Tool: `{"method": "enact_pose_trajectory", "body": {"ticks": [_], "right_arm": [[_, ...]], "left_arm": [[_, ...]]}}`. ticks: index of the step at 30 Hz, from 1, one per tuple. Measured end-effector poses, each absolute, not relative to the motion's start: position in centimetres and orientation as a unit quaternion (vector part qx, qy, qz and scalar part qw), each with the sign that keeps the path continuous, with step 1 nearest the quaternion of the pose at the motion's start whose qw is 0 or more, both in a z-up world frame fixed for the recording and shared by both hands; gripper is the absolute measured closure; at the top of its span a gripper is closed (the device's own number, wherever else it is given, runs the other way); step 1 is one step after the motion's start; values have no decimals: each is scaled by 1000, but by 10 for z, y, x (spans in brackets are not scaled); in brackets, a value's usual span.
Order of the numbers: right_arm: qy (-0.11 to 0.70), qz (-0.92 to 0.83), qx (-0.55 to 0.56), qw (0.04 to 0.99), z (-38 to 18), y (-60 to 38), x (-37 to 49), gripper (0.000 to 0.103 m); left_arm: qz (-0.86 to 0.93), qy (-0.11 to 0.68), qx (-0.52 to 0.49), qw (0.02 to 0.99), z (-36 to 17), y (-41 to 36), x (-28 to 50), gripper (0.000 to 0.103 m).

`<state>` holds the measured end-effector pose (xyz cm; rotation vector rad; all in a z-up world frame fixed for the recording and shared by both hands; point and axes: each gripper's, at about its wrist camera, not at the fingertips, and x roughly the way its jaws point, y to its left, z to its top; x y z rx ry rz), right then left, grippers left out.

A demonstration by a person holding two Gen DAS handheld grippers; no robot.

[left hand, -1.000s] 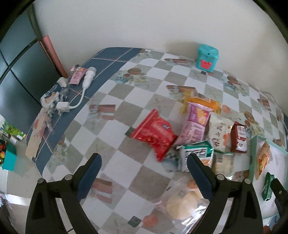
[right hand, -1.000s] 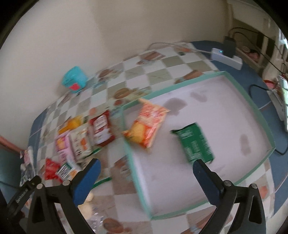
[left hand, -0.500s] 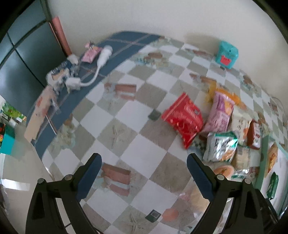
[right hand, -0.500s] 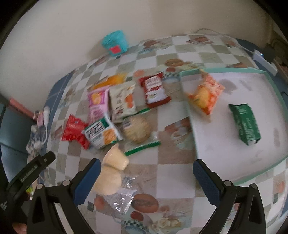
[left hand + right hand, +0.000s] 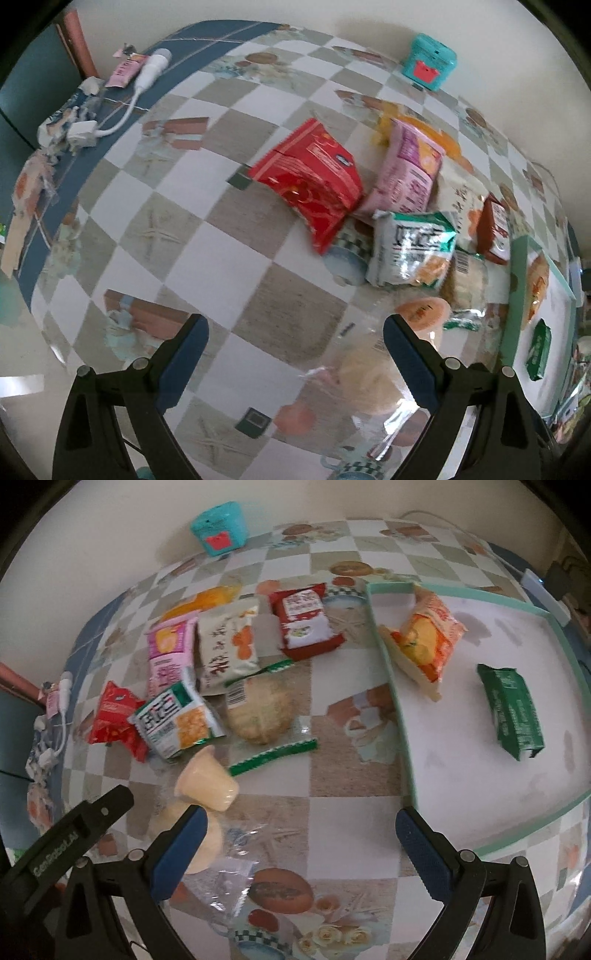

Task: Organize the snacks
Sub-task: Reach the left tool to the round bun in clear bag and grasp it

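Snacks sit loose on the checkered counter (image 5: pixel 354 782), left of the shallow teal-rimmed white tray (image 5: pixel 400 734). Your right claw (image 5: pixel 295 843) gapes wide, empty; nearest is the pale yellow jelly cup (image 5: pixel 207 781), just far-left of it, lying tipped. Left claw (image 5: pixel 295 354) is also wide, empty.
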<state>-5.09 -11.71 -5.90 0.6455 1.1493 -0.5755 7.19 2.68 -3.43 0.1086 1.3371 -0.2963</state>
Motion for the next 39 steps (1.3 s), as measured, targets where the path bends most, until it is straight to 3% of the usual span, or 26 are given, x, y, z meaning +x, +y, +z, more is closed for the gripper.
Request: {"method": "enact_pose_trajectory", "body": {"ticks": [6, 16, 39], "right_arm": [[509, -274, 342, 741, -58, -139, -68, 0], [405, -259, 456, 749, -45, -181, -103, 0], [395, -245, 317, 827, -4, -155, -71, 0]], "left_arm": [[-151, 635, 32, 757, -40, 21, 68, 7], [-168, 644, 32, 746, -46, 9, 61, 7], [-171, 683, 43, 709, -88, -15, 35, 5]]}}
